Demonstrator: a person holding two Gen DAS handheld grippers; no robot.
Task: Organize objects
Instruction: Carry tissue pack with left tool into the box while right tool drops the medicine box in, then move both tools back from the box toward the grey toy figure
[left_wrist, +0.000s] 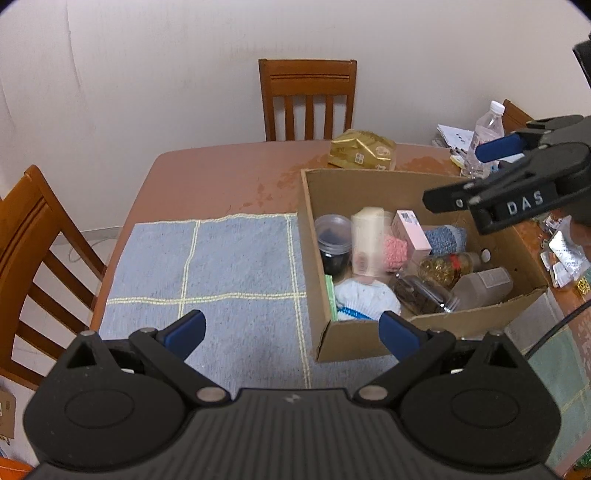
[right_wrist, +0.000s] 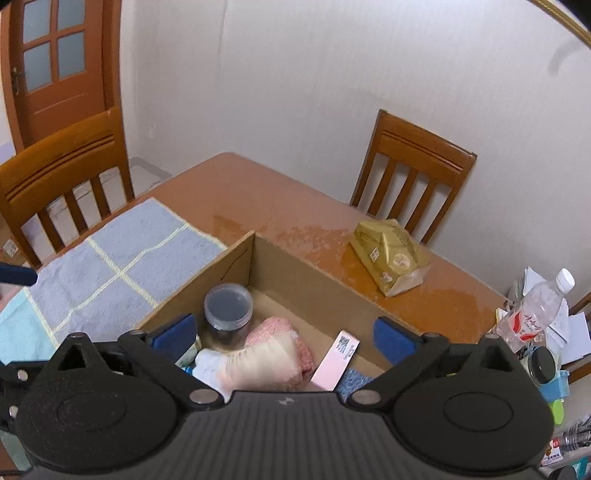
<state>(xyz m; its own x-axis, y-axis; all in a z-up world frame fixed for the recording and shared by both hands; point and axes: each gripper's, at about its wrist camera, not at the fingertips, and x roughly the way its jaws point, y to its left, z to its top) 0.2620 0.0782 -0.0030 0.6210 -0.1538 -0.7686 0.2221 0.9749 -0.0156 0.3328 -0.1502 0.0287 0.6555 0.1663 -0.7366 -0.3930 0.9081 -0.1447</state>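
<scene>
An open cardboard box (left_wrist: 369, 177) (right_wrist: 306, 280) stands on the brown table, right of a blue checked towel (left_wrist: 221, 277). Inside it are a dark-lidded clear jar (left_wrist: 334, 240) (right_wrist: 228, 310), a pink carton (left_wrist: 412, 229), pink (left_wrist: 395, 251) and blue (left_wrist: 445, 238) knitted pieces, a white cloth (left_wrist: 365, 295), a gold jar (left_wrist: 443, 267) and more. A cream bottle (left_wrist: 367, 240) (right_wrist: 262, 363) looks blurred, upright among them. My right gripper (right_wrist: 283, 325) (left_wrist: 456, 175) hangs open above the box, its pads clear of the bottle. My left gripper (left_wrist: 291, 321) is open and empty over the towel's near edge.
A gold packet (left_wrist: 362, 149) (right_wrist: 389, 254) lies behind the box. A water bottle (left_wrist: 485, 136) (right_wrist: 535, 310), papers and small clutter crowd the table's right end. Wooden chairs (left_wrist: 306, 99) (left_wrist: 33, 258) stand at the far and left sides. A door (right_wrist: 55, 66) is beyond.
</scene>
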